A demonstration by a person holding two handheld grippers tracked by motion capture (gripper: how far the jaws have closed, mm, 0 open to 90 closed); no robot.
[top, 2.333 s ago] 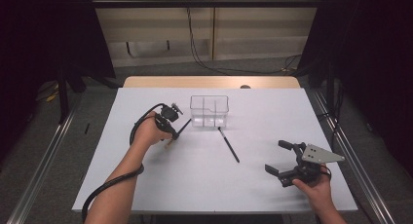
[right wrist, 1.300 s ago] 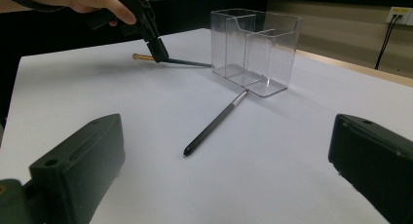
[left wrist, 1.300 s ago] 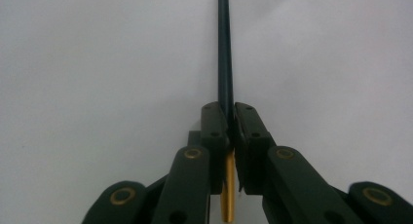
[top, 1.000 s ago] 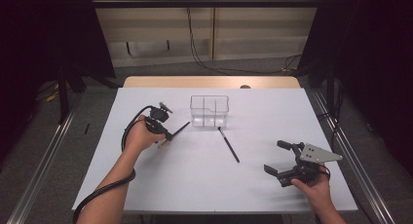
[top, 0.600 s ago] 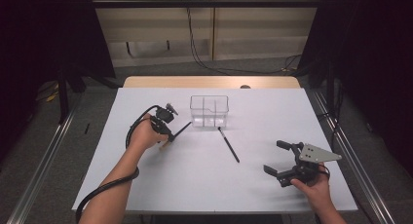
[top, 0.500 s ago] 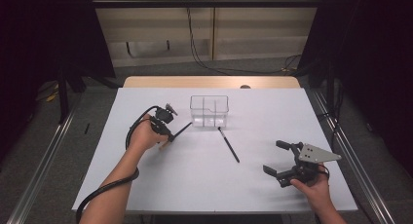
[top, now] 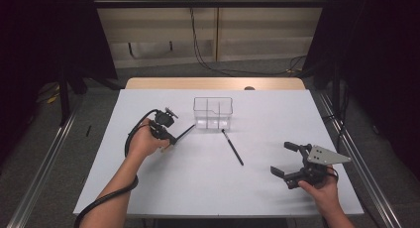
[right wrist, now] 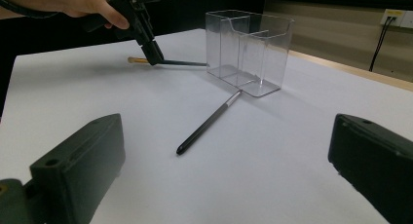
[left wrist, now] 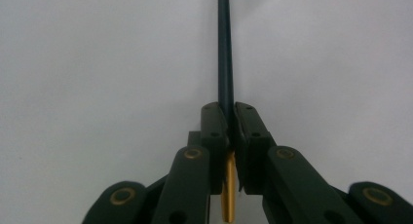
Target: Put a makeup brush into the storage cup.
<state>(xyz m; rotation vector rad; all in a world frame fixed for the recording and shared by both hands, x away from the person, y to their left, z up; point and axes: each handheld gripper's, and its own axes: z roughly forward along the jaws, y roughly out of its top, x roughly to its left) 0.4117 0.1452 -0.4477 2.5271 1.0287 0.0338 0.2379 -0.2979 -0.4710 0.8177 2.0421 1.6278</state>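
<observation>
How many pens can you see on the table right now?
2. One pen is clamped in the left gripper, left of the clear box. The other pen lies loose on the table in front of the box.

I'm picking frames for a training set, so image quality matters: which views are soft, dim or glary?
High view: white table evenly lit, surroundings dark. Left gripper view: black jaws and the clamped dark pen with gold end slightly soft, tabletop vignetted grey. Right gripper view: open jaws blurred up close; clear plastic divided box and loose black pen sharper, with mild reflections on the box.
</observation>
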